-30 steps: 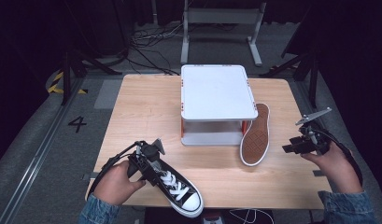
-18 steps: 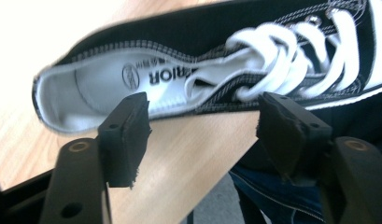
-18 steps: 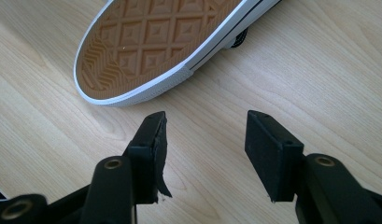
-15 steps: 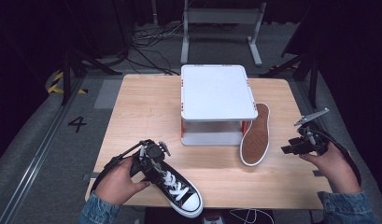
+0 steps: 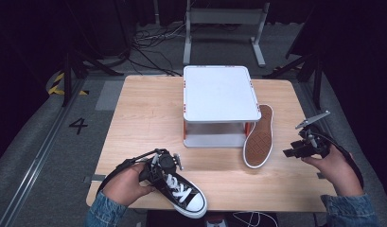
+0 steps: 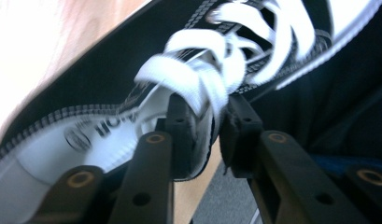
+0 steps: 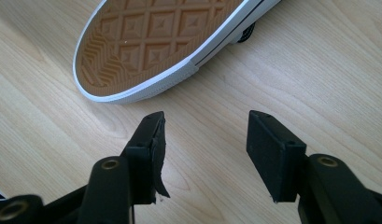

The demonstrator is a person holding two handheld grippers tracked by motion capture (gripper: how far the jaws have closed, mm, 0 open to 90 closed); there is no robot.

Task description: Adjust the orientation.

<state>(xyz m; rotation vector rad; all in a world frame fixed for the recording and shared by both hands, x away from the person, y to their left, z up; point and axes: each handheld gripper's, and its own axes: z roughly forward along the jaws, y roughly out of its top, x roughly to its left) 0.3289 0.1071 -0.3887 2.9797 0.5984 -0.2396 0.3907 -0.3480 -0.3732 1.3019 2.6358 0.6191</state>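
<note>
A black high-top sneaker point(image 5: 181, 191) with white laces and a white toe cap lies at the table's near edge. My left gripper point(image 5: 165, 165) is at its ankle end. In the left gripper view the jaws have just been closing, and they now pinch the sneaker's point(image 6: 109, 79) collar edge and top lace, so my left gripper point(image 6: 209, 135) is shut on it. A second sneaker point(image 5: 258, 139) lies on its side with its tan sole point(image 7: 151, 42) showing, against the white stand. My right gripper point(image 5: 288, 152) hovers open and empty point(image 7: 205, 140) over bare wood just short of that sole.
A white two-level stand point(image 5: 219, 92) with orange corner posts sits at the middle back of the wooden table point(image 5: 144, 113). Dark floor with cables, metal frames and a painted number surrounds the table. The held sneaker's toe reaches the near table edge.
My left hand has slid a little to the right onto the black sneaker's ankle end and its jaws have closed on the collar. The right hand has stayed put.
</note>
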